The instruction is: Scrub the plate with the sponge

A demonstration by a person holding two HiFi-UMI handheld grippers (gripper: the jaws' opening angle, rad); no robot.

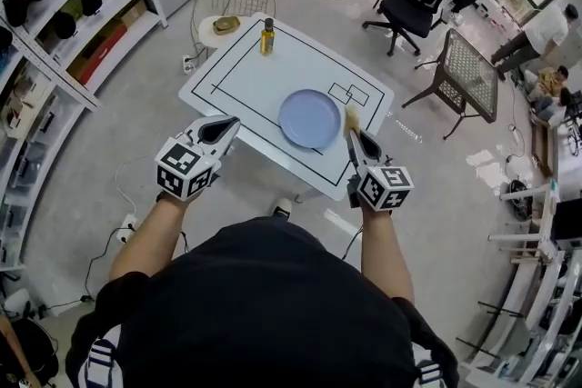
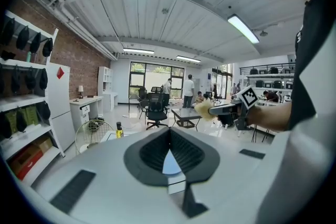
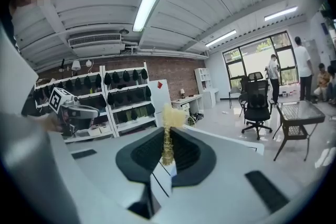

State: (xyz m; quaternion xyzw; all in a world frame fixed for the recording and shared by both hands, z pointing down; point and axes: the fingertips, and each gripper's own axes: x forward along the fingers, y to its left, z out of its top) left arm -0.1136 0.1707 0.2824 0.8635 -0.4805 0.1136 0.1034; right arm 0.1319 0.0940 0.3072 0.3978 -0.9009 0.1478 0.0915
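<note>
Sponge (image 3: 169, 118) pinched in your right gripper (image 1: 352, 137) looks soft and light; your left gripper (image 1: 225, 130), closed and empty, could steady the probably slick plate (image 1: 309, 119) by its rim.

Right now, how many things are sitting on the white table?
2 on the table: the blue plate near the front edge, the yellow bottle at the far edge. The sponge is off it, clamped in the right tool.

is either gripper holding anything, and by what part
The right gripper pinches the yellow sponge by one end, the rest sticking out past the jaws. The left gripper is shut, empty.
</note>
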